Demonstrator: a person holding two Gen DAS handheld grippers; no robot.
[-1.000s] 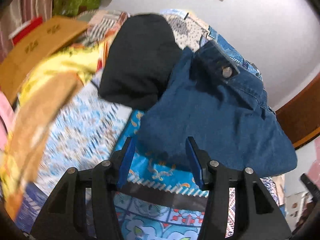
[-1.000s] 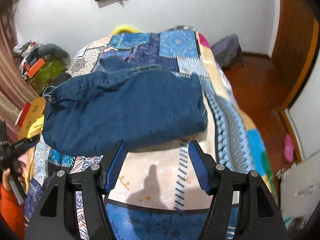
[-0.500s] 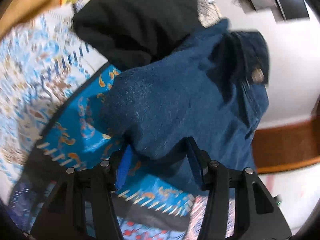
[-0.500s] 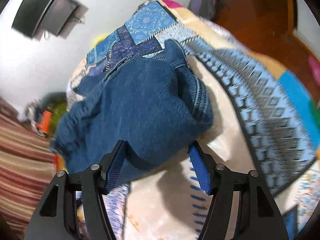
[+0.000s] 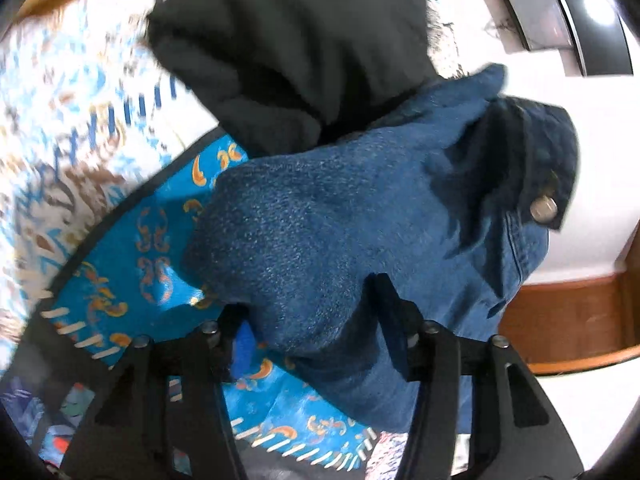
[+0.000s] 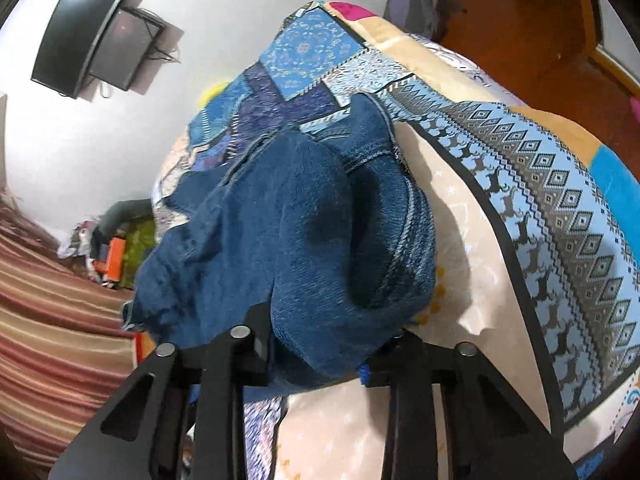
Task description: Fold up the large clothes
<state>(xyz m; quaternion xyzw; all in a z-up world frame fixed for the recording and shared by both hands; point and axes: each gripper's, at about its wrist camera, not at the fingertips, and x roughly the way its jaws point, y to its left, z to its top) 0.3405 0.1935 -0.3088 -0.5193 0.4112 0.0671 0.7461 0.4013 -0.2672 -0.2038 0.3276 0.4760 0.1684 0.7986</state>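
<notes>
The left hand-held gripper [image 5: 316,320] and right hand-held gripper [image 6: 316,344] each straddle a near edge of the folded blue jeans [image 6: 296,224], fingers spread, on the patterned bed [image 6: 560,184] beside a black garment [image 5: 288,48].

Bunched, folded dark-blue denim jeans [image 6: 304,224] heaped on a patchwork bedspread of blue, beige and grey geometric panels [image 6: 560,208]. Near fold of the denim lying between the 2 black fingers of the right gripper [image 6: 316,354], jaws spread wide around the cloth. Black wall-mounted screen [image 6: 84,28] at upper left; striped red-brown curtain [image 6: 52,320] at left.
</notes>
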